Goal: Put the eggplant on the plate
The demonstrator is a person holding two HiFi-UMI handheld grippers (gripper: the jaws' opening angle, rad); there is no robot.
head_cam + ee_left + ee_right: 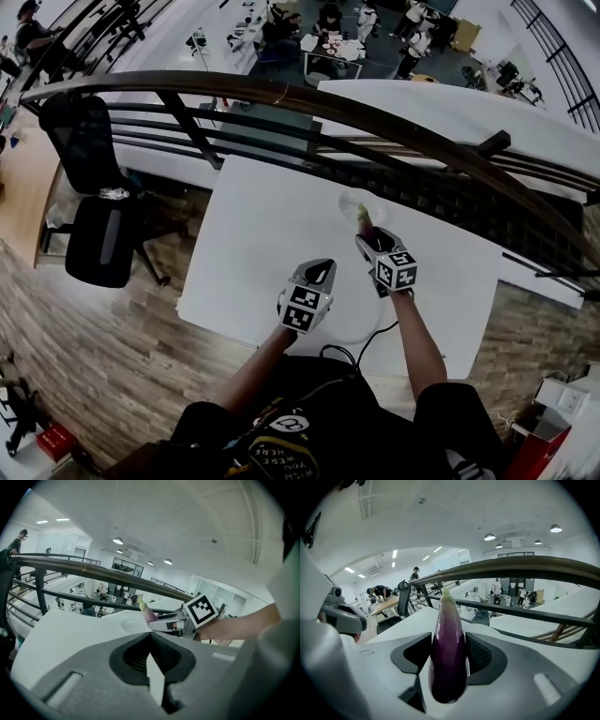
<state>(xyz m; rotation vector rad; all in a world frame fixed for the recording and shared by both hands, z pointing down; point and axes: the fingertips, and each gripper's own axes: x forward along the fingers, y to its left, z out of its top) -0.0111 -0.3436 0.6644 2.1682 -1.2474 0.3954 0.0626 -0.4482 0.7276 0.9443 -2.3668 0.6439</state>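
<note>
Over the far half of the white bench, the right tool clamps the eggplant around its body, stem forward, near the rim of the plate. It is best lowered until it lies across the middle, then released gently so it cannot roll. The left tool is closed and empty.

Glossy purple eggplant, pale green stem end pointing forward, clamped lengthwise between the jaws of the right gripper and held off the table. Round pale plate lying flat there, just beyond the stem tip.
</note>
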